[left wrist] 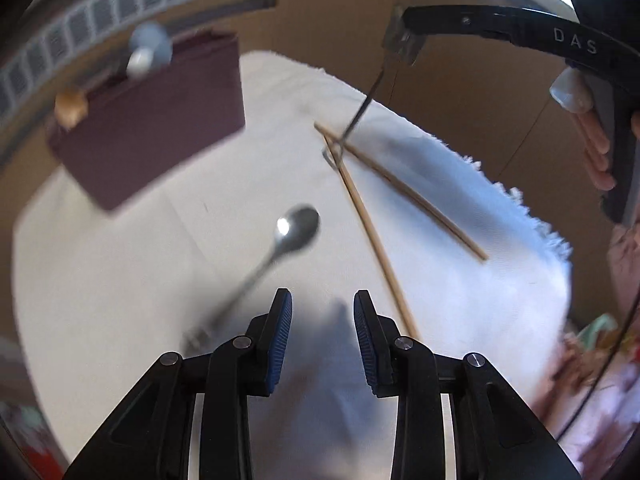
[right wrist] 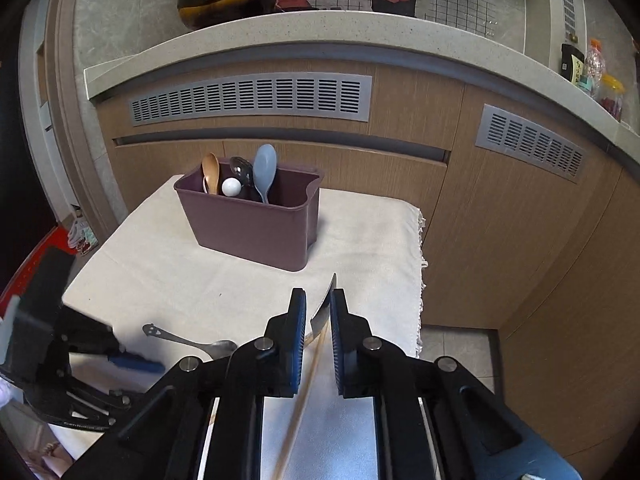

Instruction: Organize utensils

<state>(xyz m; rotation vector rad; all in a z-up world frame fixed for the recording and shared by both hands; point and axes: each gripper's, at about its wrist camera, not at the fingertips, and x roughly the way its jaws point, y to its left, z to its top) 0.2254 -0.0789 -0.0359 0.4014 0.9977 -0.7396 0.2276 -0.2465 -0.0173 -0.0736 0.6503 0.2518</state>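
Note:
A maroon utensil bin [right wrist: 256, 220] [left wrist: 152, 120] stands at the back of a white cloth [right wrist: 160, 264] with several spoons upright in it. My right gripper [right wrist: 318, 300] is shut on the flat handle of a metal fork [right wrist: 325, 300]. In the left wrist view the fork [left wrist: 360, 112] hangs from the right gripper [left wrist: 400, 40], its head just above two crossed wooden chopsticks [left wrist: 400, 192]. A steel spoon [left wrist: 298, 228] [right wrist: 192, 342] lies on the cloth. My left gripper [left wrist: 322, 300] hovers open near the spoon's handle, with nothing between its blue pads.
Brown cabinet fronts with grey vents [right wrist: 252, 98] run behind the table, under a pale counter [right wrist: 280, 28] carrying a pot and bottles. The cloth's fringed right edge [right wrist: 420, 240] drops to the tiled floor. A hand [left wrist: 596, 152] grips the right gripper's handle.

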